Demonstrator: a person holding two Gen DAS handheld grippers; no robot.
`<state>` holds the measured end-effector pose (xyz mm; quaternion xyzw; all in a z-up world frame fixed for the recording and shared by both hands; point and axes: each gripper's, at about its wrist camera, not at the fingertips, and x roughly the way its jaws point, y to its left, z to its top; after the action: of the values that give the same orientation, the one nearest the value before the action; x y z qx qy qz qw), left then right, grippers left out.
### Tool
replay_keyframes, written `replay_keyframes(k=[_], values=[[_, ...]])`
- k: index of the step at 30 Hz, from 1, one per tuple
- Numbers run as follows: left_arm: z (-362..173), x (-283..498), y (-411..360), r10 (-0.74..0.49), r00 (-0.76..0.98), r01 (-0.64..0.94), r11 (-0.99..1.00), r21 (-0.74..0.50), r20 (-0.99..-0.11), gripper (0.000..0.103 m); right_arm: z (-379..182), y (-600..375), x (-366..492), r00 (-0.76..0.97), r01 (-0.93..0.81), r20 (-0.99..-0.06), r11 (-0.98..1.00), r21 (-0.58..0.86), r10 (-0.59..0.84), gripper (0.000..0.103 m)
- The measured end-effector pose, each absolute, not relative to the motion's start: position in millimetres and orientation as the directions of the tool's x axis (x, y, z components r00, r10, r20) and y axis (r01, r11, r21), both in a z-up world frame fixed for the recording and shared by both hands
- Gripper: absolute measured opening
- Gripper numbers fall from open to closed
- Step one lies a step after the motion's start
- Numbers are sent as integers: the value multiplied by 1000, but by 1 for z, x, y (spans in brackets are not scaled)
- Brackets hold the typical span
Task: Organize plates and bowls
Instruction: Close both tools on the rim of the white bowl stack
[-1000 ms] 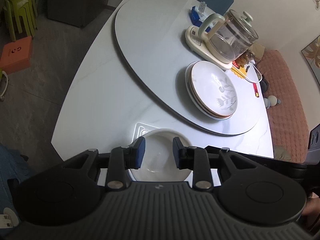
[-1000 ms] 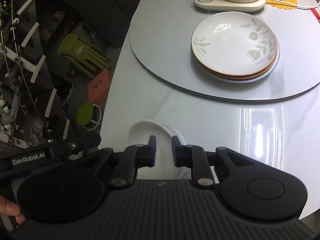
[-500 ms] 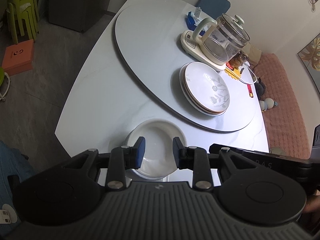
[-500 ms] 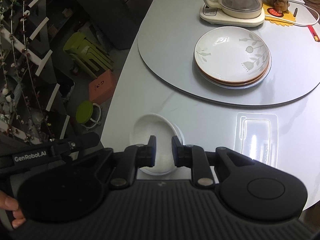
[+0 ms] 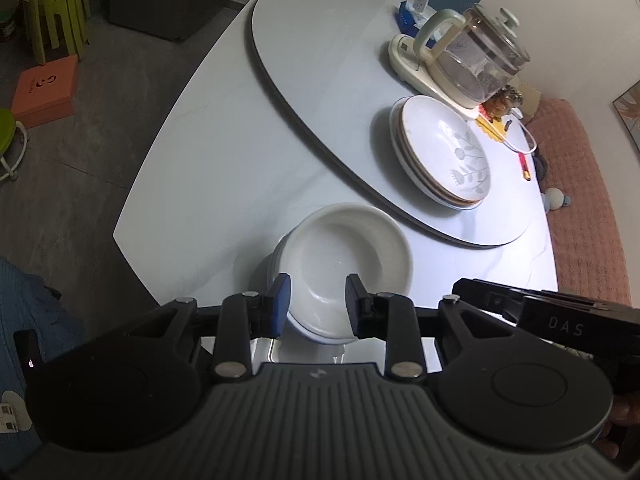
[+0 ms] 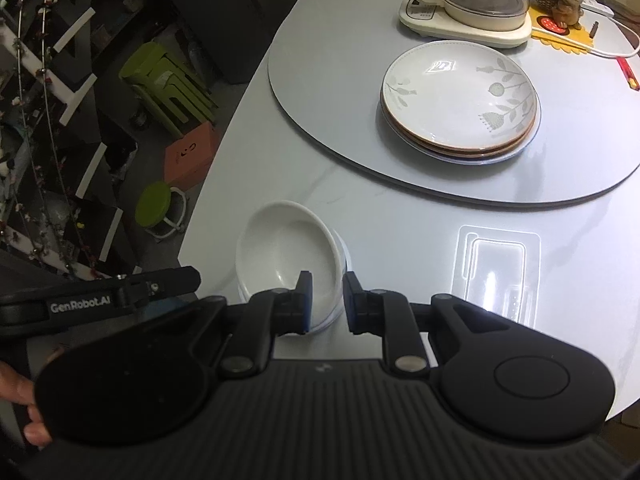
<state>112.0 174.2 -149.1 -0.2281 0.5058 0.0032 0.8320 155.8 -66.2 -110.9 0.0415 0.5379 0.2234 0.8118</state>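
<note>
A white bowl (image 5: 344, 256) (image 6: 280, 256) hangs tilted near the table's front edge. It sits partly in a second white bowl (image 6: 343, 254) whose rim shows beside it. My right gripper (image 6: 326, 300) straddles the tilted bowl's right rim, with the blue pad inside and the other finger outside, shut on it. My left gripper (image 5: 318, 300) hovers above the bowl's near side, its jaws apart with nothing between the pads. A stack of flower-patterned plates (image 5: 440, 148) (image 6: 460, 96) rests on the grey turntable (image 5: 320, 60).
A glass kettle (image 5: 472, 52) (image 6: 472, 0) on its base stands behind the plates, with a small figurine and a cable beside it. The white table (image 5: 220, 140) drops off close to the bowls. Green stools (image 5: 52, 4) and an orange box (image 5: 44, 88) sit on the floor to the left.
The left gripper has come down closer, so the bowl looks larger and higher in its view. In the right wrist view the bowl now tilts more, and its rim lies between the fingers.
</note>
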Motion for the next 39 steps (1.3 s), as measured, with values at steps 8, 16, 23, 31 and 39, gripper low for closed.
replay_keyframes(k=[8,16,23,31,39], values=[[-177,134,182,-207,454,-311,874,-372,-867,33,-131,-46,183,271,-408,-874,871,275,403,27],[-192,149,185,-206,429,-345,862,-370,-879,33,-145,-30,205,273,-474,-882,851,225,385,26],[-199,150,190,-216,422,-364,849,-382,-881,33,-152,-19,214,255,-498,-879,834,239,404,19],[-210,150,198,-223,417,-379,839,-391,-881,33,-157,-8,219,214,-537,-886,807,245,412,12],[-230,158,204,-208,409,-375,849,-372,-888,32,-161,-7,221,171,-535,-892,800,274,419,9]])
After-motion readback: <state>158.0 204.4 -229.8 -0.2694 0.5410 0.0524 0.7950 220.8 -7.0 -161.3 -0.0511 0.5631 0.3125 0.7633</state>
